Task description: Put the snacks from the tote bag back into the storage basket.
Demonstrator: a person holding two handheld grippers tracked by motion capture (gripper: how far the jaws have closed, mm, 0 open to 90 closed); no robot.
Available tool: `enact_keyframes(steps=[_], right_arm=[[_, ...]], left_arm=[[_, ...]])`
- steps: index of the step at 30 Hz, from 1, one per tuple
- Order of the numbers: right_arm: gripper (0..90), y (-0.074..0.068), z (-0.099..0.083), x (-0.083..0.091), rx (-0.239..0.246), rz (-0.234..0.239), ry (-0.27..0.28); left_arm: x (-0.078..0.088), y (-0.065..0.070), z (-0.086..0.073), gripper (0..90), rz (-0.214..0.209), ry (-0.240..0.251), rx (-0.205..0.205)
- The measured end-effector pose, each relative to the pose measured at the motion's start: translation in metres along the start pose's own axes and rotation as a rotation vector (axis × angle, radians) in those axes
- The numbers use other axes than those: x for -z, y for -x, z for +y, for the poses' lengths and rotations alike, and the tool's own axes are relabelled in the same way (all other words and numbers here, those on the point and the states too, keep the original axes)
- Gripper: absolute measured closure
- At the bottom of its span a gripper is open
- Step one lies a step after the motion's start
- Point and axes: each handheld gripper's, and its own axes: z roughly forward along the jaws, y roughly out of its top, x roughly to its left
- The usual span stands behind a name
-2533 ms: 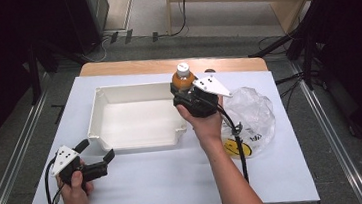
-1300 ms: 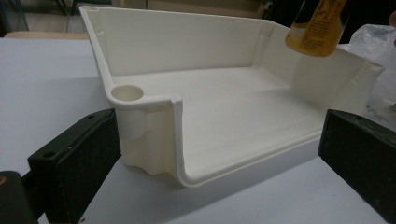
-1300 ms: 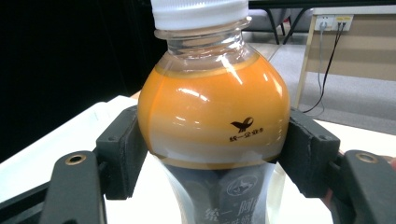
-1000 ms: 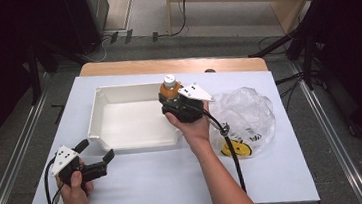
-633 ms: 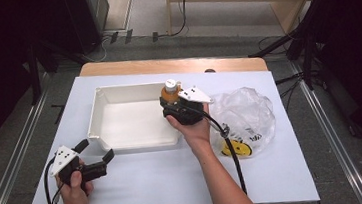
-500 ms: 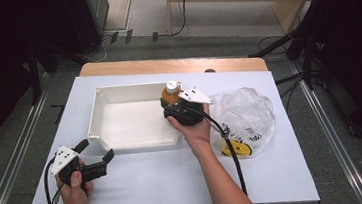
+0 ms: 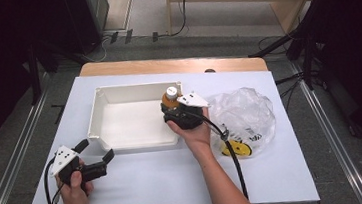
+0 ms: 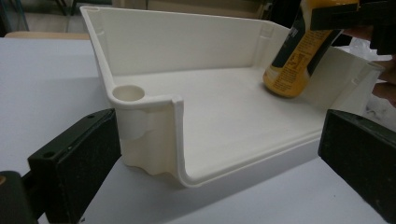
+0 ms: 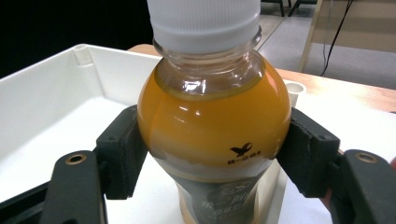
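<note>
Near the surface's front left corner, the left hand-held gripper (image 7: 96, 160) sits released; the right hand-held gripper (image 7: 174, 110) clasps the orange drink bottle (image 7: 170, 97) over the white tray (image 7: 95, 120).

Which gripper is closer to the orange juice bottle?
The right gripper: its jaws clamp the bottle over the white tray. The left gripper sits open outside the tray's near corner.

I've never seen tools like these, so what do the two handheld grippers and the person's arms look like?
Each gripper, left and right, is a black block with two flat, square-ended black jaws, a pale grey three-cornered plate with small dark holes on top, and a black cable trailing back. The forearms are bare: no sleeves or gloves in view.
</note>
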Motion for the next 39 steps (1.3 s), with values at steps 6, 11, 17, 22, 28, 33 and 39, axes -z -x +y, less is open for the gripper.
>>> enact_keyframes(steps=[6,11,17,22,28,33,39], right_arm=[[31.5,0.002,-0.003,-0.003,-0.005,-0.001,-0.011],[31.2,0.003,-0.003,-0.004,-0.019,-0.004,-0.011],[30.7,0.006,-0.002,-0.005,-0.02,-0.006,-0.01],[29.0,0.007,0.0,-0.004,-0.012,-0.006,-0.014],[16.3,0.008,0.004,0.002,-0.031,0.009,-0.015],[15.6,0.008,0.005,0.007,-0.028,0.0,-0.028],[15.6,0.012,0.011,0.02,-0.041,0.007,-0.001]], left_arm=[[0.0,0.0,0.0,0.0,0.0,0.0,-0.001],[0.0,0.001,0.0,0.0,0.0,0.002,-0.004],[0.0,0.002,0.0,0.0,0.003,0.004,-0.008],[0.0,0.002,0.0,0.0,0.008,0.009,-0.009],[0.0,0.003,0.0,0.0,0.014,0.008,-0.013],[0.0,0.003,0.0,0.0,0.016,0.008,-0.012],[0.002,0.002,0.0,0.0,0.029,0.02,-0.005]])
